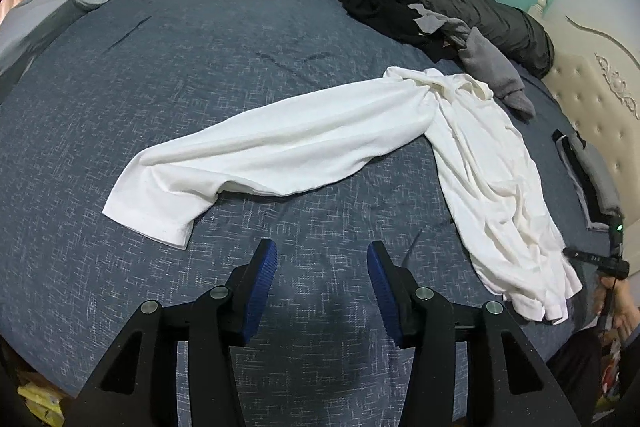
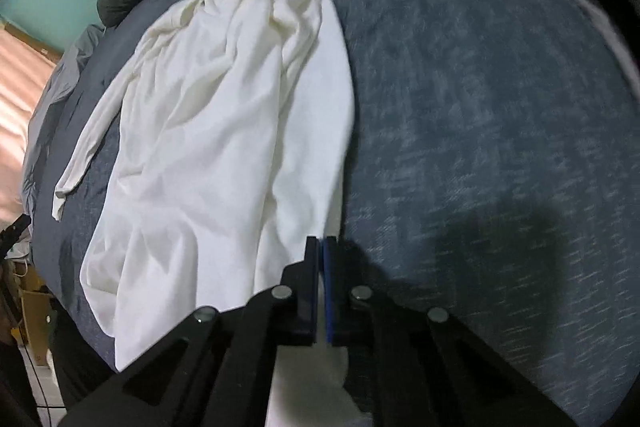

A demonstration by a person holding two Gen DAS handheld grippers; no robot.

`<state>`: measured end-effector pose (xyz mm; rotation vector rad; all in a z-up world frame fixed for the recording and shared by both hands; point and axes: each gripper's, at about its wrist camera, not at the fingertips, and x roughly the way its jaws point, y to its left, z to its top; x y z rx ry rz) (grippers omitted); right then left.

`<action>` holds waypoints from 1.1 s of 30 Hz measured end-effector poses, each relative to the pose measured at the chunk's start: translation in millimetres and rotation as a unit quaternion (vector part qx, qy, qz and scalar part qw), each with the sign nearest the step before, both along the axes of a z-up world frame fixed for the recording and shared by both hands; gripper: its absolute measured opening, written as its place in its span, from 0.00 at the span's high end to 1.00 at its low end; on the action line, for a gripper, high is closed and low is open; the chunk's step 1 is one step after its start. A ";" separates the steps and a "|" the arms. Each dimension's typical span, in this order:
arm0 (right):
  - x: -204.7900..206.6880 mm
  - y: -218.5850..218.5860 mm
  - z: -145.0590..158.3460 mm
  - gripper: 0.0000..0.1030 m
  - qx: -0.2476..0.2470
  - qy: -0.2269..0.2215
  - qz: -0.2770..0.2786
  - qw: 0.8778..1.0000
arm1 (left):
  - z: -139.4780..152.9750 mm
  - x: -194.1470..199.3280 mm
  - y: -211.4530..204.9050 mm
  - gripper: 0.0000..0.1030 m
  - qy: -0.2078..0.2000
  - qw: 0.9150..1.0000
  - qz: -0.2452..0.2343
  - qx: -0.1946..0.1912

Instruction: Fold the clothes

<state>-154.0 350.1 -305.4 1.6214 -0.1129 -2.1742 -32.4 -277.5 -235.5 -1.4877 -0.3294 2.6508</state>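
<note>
Here your left gripper [image 1: 322, 263] hangs with jaws apart over the blue-grey bedspread [image 1: 200, 67], holding nothing. Your right gripper [image 2: 322, 251] is clamped on the crumpled white long-sleeved shirt's [image 2: 224, 115] hem near the bed's edge.

Rumpled white long-sleeved shirt [image 1: 472, 147] spread on blue bedspread [image 1: 200, 75], one sleeve [image 1: 248, 155] stretched sideways

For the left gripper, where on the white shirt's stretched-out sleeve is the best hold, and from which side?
Probably the cuff of the white shirt. The sleeve lies flat and stretched across the blue bedcover, ending in a free hemmed edge just ahead of the left gripper, whose jaws stand open and empty. Coming from the near side, down over the hem, should catch both layers.
</note>
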 end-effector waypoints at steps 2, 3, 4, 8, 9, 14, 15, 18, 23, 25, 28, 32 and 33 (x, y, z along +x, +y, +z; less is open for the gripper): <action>-2.5 12.2 13.2 0.98 0.002 0.020 -0.009 1.000 | 1.1 0.1 0.5 0.50 0.001 1.000 0.001 -0.001; -5.2 18.3 19.0 0.99 0.002 0.027 -0.013 1.000 | 1.4 0.2 0.5 0.50 0.001 1.000 0.002 0.000; -11.3 25.9 26.1 0.99 0.003 0.036 -0.020 0.999 | 1.8 0.1 0.2 0.50 0.001 1.000 0.004 0.001; -25.5 55.3 53.5 0.99 0.005 0.065 -0.046 0.997 | -0.1 -0.4 1.0 0.50 -0.003 1.000 0.008 0.003; -28.3 61.9 60.5 0.99 0.005 0.072 -0.050 0.996 | -0.8 -0.6 2.3 0.50 -0.004 1.000 0.007 0.002; -38.4 82.0 80.2 0.99 0.025 0.097 -0.062 0.993 | -4.1 -2.9 7.7 0.50 -0.009 1.000 0.004 0.001; -39.1 89.2 84.5 0.99 0.031 0.104 -0.064 0.992 | -4.4 -3.3 8.9 0.50 -0.009 1.000 0.003 0.001; -52.4 97.8 91.6 0.99 0.045 0.117 -0.080 0.989 | -4.6 -5.0 12.8 0.50 -0.011 1.000 0.002 -0.002; -76.9 128.6 104.5 0.99 0.066 0.133 -0.112 0.983 | -7.6 -8.1 19.2 0.50 -0.018 1.000 -0.002 -0.003; -86.6 135.9 110.0 0.99 0.074 0.138 -0.122 0.980 | -9.2 -8.9 21.7 0.50 -0.022 1.000 -0.003 -0.004; -102.1 145.0 122.1 0.99 0.083 0.153 -0.135 0.975 | -11.5 -9.8 24.9 0.50 -0.027 1.000 -0.005 -0.007; -125.5 151.7 131.9 0.99 0.096 0.164 -0.143 0.971 | -15.1 -11.1 28.8 0.50 -0.038 0.999 -0.006 -0.007; -130.1 151.0 129.5 0.99 0.102 0.163 -0.142 0.971 | -16.1 -11.5 29.8 0.50 -0.041 0.999 -0.006 -0.006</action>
